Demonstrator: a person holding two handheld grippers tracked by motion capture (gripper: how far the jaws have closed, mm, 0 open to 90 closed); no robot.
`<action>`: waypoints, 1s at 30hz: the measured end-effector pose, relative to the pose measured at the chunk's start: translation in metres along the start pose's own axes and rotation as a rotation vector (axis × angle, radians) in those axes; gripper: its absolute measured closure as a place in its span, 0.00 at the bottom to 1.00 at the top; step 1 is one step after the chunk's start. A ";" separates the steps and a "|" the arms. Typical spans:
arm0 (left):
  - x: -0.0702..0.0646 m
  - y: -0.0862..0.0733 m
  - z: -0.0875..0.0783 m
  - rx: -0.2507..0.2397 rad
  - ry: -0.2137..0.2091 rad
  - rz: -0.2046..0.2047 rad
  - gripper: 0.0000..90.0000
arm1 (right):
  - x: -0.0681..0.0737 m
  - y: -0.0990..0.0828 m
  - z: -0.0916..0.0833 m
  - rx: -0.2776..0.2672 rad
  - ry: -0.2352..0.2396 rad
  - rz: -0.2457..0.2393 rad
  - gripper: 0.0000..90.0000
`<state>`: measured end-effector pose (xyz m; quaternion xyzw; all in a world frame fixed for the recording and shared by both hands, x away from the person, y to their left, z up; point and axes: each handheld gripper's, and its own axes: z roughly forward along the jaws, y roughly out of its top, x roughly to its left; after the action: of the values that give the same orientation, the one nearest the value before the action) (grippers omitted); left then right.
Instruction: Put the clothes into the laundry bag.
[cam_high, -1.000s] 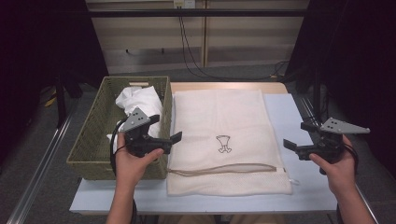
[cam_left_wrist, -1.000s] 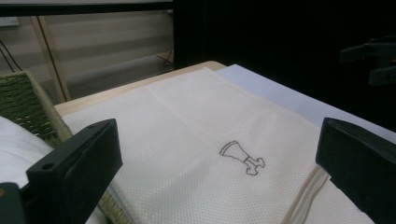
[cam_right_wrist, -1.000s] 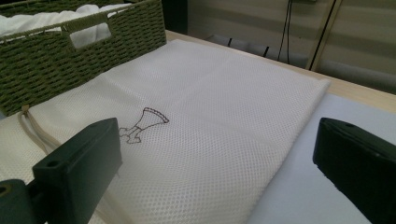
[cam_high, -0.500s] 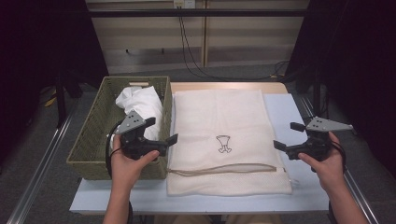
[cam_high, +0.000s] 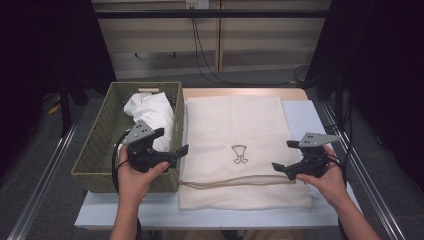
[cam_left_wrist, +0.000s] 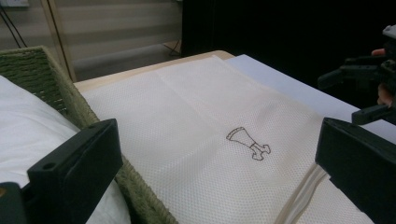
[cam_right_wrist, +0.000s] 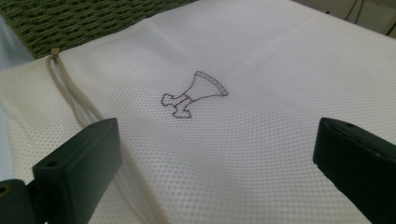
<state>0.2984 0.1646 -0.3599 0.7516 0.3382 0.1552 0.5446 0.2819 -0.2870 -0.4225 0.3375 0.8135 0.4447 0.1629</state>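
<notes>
A cream mesh drawstring bag (cam_high: 240, 125) lies flat on the table, with a small dark emblem (cam_high: 241, 154) at its middle and a drawstring cord (cam_high: 235, 183) near its front edge. My left gripper (cam_high: 172, 141) is open and hovers over the basket's right rim, beside the bag's left edge. Over the bag's right edge my right gripper (cam_high: 284, 155) is also open. In the left gripper view the wide-apart jaws of the left gripper (cam_left_wrist: 219, 177) frame the emblem (cam_left_wrist: 249, 143) and cord (cam_left_wrist: 303, 191). The right gripper (cam_right_wrist: 215, 172) looks across the mesh at the emblem (cam_right_wrist: 194, 93) and cord (cam_right_wrist: 70, 93).
A green wicker basket (cam_high: 100, 145) stands left of the bag and holds a bunched white cloth (cam_high: 152, 112). The pale table top (cam_high: 305, 115) shows bare to the right of the bag. Metal rails run along both sides of the table.
My right gripper has moved left, from beside the table's right edge to above the bag's right edge. The left gripper has barely shifted.
</notes>
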 end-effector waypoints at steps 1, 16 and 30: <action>0.000 0.000 0.001 0.003 -0.001 0.001 0.00 | 0.003 0.000 0.004 0.010 0.007 -0.014 0.02; 0.003 -0.001 0.004 0.005 0.008 -0.004 0.00 | 0.038 0.002 0.068 0.156 0.100 -0.136 0.07; 0.002 0.000 0.005 0.007 0.002 0.006 0.00 | 0.039 -0.008 0.085 0.179 0.112 -0.158 0.19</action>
<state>0.3026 0.1620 -0.3622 0.7544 0.3370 0.1565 0.5411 0.2982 -0.2108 -0.4749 0.2600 0.8819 0.3743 0.1209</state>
